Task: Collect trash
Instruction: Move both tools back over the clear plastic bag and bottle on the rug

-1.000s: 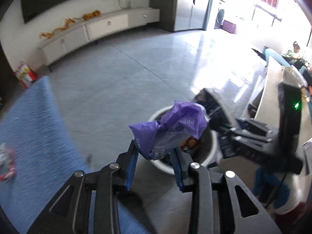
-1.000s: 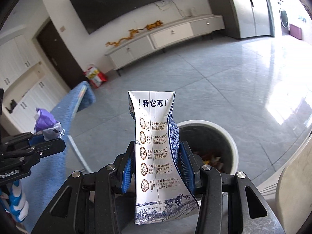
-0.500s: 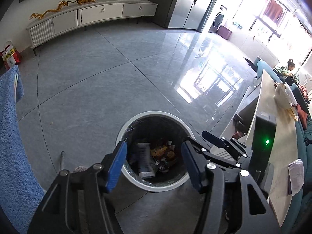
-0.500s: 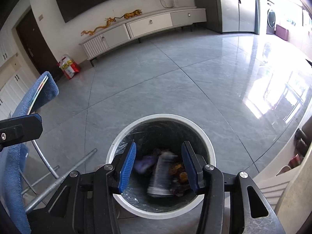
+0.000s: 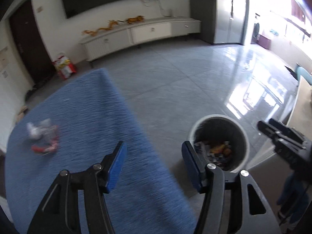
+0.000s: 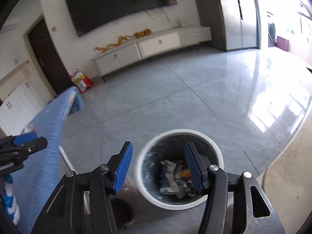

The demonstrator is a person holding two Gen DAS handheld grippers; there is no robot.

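Both grippers are spread wide and hold nothing. The right gripper (image 6: 158,167) hangs over the white bin (image 6: 218,154), which has wrappers inside. The left gripper (image 5: 154,165) faces the blue-covered table (image 5: 93,117), where 1 crumpled wrapper (image 5: 43,137) lies well off. Best approach low, straddle it, then pinch firmly.

In the left wrist view the cloth-covered table (image 5: 93,128) fills the lower left of the frame, with a wrapper (image 5: 43,136) lying on it at far left. The bin (image 5: 219,142) stands on the floor (image 5: 175,81) at lower right, trash (image 5: 216,150) inside it (the right gripper (image 5: 273,128) juts in from the right edge). A cabinet (image 5: 140,34) runs along the wall in the upper centre.
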